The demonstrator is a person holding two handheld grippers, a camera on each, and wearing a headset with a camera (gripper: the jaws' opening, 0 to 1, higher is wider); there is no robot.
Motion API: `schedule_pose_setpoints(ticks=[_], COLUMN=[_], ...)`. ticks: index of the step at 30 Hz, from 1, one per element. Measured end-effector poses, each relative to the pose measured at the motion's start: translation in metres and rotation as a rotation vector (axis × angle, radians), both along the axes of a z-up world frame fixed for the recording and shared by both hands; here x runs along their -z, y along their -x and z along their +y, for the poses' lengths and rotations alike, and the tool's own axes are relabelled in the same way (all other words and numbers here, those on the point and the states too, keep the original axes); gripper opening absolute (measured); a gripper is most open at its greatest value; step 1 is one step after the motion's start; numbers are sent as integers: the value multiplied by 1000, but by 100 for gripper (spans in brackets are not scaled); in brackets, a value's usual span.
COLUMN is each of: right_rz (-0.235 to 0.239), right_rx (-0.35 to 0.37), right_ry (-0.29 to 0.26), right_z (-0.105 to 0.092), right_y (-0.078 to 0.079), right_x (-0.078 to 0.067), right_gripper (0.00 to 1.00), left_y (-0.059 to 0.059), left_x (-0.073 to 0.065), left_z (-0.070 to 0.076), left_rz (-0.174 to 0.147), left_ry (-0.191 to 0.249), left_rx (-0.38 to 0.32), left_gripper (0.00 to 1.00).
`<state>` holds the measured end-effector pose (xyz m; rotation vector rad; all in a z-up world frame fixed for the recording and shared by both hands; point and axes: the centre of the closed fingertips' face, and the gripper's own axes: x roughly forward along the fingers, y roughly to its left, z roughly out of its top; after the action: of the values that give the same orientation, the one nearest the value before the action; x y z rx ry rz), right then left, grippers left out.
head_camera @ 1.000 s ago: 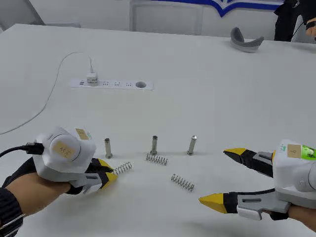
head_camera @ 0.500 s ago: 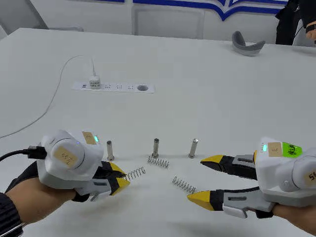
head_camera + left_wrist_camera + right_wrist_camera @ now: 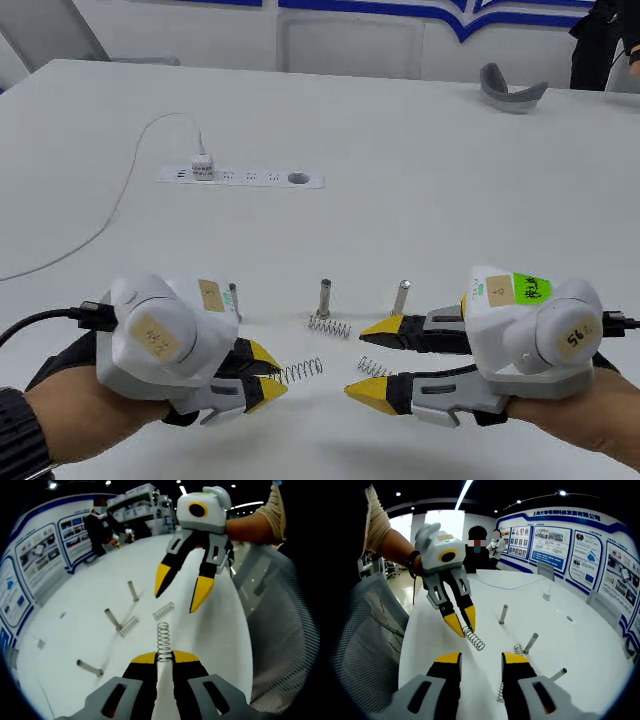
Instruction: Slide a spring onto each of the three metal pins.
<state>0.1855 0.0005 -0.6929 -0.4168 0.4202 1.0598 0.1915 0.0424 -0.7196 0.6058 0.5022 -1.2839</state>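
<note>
Your held spring [image 3: 302,371] sticks out of the left tongs [image 3: 272,372], whose yellow-tipped jaws are pinched narrow on one end of it. In the head view its free end points toward 3 o'clock, straight at the right tongs [image 3: 358,358]. It is one of three springs. The second spring [image 3: 330,326] lies on the table [image 3: 450,200] at 6 o'clock of the middle pin [image 3: 325,296], close to its foot. The third spring [image 3: 372,367] lies at about 5 o'clock from that pin. In the head view it shows between the two jaws of your right tongs, which stand wide apart and grip nothing. Whether either jaw touches it cannot be told.

Three pins stand upright in a row running from 9 to 3 o'clock, and all three are bare. The left pin [image 3: 233,298] is half hidden behind the body of your left gripper. The right pin [image 3: 401,296] stands just at 1 o'clock of the right tongs' upper tip.

Your two tongs face each other with their tips near, the left at 9 o'clock and the right at 3 o'clock.

Farther out, at about 11 o'clock of the pins, lies one power strip [image 3: 240,177] with one white plug [image 3: 203,163] seated near its left end. One grey curved object [image 3: 512,88] rests near the far edge at 1 o'clock.
</note>
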Motion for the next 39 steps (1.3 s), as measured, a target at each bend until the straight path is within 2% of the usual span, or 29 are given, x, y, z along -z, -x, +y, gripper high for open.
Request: schedule_pose_setpoints(ticks=[6,10,18,25,32,36,39], right_rz=[9,15,19,15,4,2,7], right_rx=[-59,-93,-150,-169,-171,-159,-144], right_ry=[28,47,94,132,151,150,136], right_z=[10,13,17,18,17,15,15], right_y=[8,13,21,23,22,20,18], right_x=[8,12,19,25,28,28,28], right_gripper=[28,25,17,14,13,13,13], left_y=[12,19,27,31,30,30,29], left_x=[-2,-2,-1,-2,-10,-18,-21], left_z=[-6,-10,-14,-15,-16,-19,-21], left_rz=[-16,-16,-2,17,65,96,102], left_ry=[-19,-26,-35,-32,7,50,66], left_rx=[65,100,137,144,118,99,90], left_gripper=[10,10,10,10,10,10,9])
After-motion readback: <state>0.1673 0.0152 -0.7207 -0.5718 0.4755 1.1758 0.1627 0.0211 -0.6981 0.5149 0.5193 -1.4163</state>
